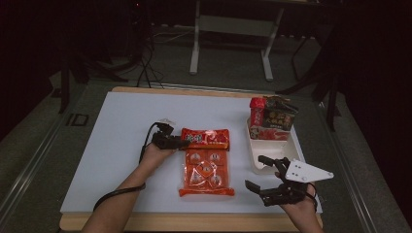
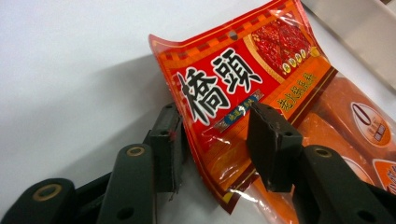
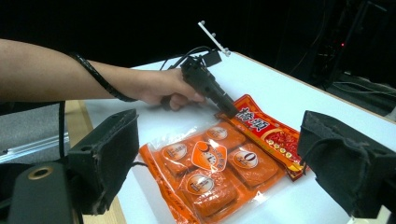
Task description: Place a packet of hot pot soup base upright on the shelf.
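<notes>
Left gripper (image 1: 171, 141): held in the person's left hand (image 1: 154, 154) at the far-left end of the orange snack packet. In the left gripper view its jaws straddle the packet's red header edge, one jaw under the lifted flap, the other on the printed face. The pads sit right at the film; whether they truly pinch it cannot be told for sure, though the edge curls up between them.

Orange snack packet (image 1: 206, 162): lies flat in the middle of the white tabletop (image 1: 121, 126), its long side running away from the person. The red header with black characters is at the far end; the clear part nearer the person shows several small wrapped pieces.

Right gripper (image 1: 260, 172): held low at the near right of the tabletop, just in front of the white tray, well apart from the packet. Its jaws stand wide and released, with nothing between them; in the right gripper view the packet lies beyond them.

White tray (image 1: 260, 160): on the right side of the tabletop, its near part bare.

Red and dark packets (image 1: 272, 119): stand upright in the far end of the tray, side by side.

Left forearm (image 1: 116, 204): comes in from the bottom edge, a black cable trailing beside it.
</notes>
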